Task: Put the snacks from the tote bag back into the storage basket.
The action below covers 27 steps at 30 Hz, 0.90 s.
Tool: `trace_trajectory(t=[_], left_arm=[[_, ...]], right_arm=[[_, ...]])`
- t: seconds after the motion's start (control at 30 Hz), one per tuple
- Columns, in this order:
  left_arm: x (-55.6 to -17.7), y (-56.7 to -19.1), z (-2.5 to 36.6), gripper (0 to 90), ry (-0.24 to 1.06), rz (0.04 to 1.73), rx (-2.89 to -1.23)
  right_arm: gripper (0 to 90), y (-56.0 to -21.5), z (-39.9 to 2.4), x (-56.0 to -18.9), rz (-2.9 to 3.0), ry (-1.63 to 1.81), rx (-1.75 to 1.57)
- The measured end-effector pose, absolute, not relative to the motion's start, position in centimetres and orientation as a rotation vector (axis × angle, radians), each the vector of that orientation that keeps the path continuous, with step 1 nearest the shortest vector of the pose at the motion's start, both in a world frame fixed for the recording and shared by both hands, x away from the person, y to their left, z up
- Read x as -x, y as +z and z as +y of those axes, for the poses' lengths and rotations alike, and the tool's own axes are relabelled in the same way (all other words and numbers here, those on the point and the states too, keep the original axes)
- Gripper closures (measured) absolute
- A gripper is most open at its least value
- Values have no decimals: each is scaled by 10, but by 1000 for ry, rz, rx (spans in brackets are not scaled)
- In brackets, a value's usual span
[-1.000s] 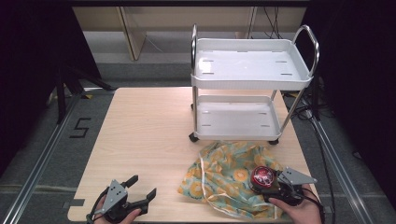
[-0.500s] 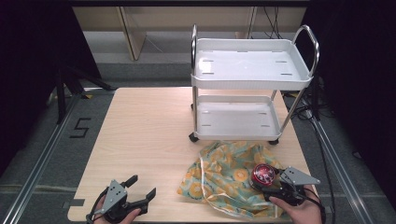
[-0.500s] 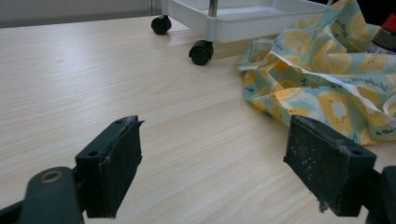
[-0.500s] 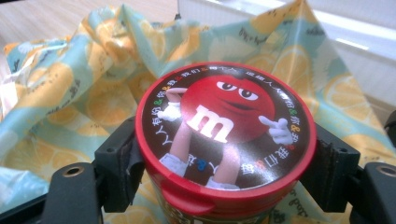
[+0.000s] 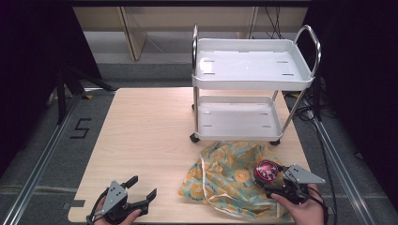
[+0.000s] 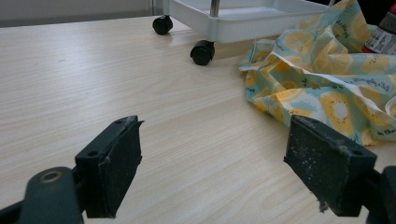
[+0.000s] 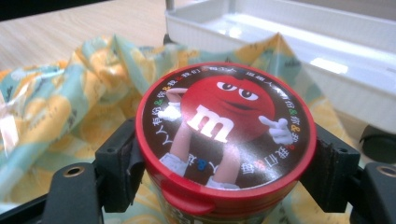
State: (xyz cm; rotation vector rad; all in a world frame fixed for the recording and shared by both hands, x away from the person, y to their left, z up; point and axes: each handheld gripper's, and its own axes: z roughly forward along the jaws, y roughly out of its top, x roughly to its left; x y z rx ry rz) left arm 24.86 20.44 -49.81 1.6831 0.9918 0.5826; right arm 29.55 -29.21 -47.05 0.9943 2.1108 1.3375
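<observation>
Tub (image 7: 225, 140): one, clamped by right gripper (image 5: 277, 180); bag (image 5: 225, 176): one.

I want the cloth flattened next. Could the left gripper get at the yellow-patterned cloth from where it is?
Probably yes: the left gripper is open, and bare table lies between it and the cloth.

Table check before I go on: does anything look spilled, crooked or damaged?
Nothing is spilled or broken. The cloth lies crumpled in a heap by the cart rather than flat, with a cord trailing off it. The right gripper clamps the candy tub upright, lid on. The left gripper is open above bare table.
</observation>
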Motion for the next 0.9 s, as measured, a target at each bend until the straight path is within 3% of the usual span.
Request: trace_trajectory(t=[0.9], left_arm=[[-248,-498,205,176,591,984,-1685]], right_arm=[[264,-449,-286,-307,2032,1346,-987]])
